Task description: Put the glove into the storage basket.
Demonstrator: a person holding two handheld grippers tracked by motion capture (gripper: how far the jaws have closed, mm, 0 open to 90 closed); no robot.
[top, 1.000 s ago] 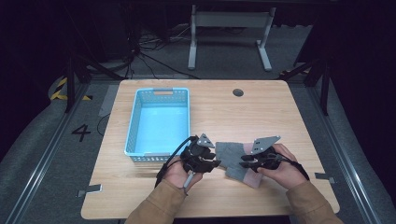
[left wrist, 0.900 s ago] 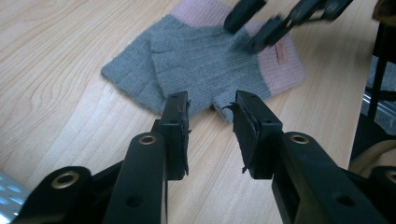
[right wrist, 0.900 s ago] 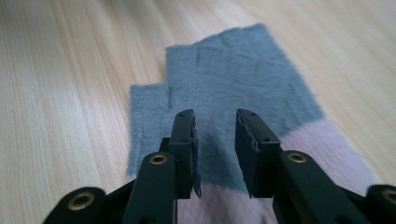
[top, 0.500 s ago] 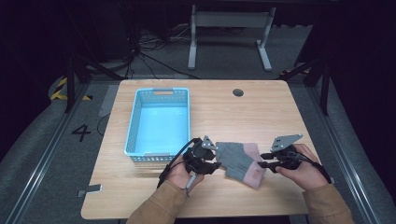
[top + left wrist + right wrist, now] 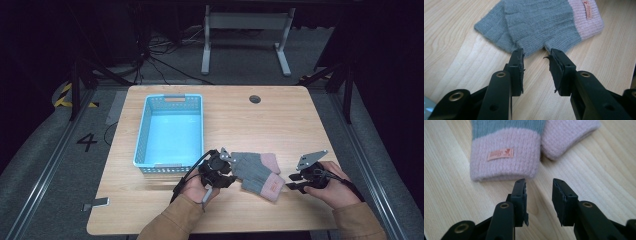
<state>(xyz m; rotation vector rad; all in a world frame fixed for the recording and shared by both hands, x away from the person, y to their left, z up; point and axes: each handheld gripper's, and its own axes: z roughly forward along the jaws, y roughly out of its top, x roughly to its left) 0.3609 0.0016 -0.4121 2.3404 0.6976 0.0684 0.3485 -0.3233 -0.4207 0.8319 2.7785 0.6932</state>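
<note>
A pair of grey knit gloves [image 5: 256, 172] with pink cuffs lies flat near the table's front edge, between my two grippers. My left gripper [image 5: 231, 175] is at their grey fingertip end. Its jaws have just been closing a little, but in the left gripper view [image 5: 536, 53] they stand open, tips at the gloves' [image 5: 544, 22] edge and bare wood between them. My right gripper [image 5: 292, 182] sits just right of the cuffs. Its jaws have just been opening and stand open [image 5: 539, 182], a little short of the labelled pink cuff [image 5: 504, 155], holding nothing.
An empty light-blue plastic basket [image 5: 145, 135] stands on the left half of the wooden table [image 5: 280, 125]. A round cable hole [image 5: 255, 99] is at the back. Dark floor and a metal stand [image 5: 245, 30] lie beyond the far edge.
My right gripper has slid to the right, off the gloves, leaving the pink cuffs uncovered. The left hand has stayed where it was.
</note>
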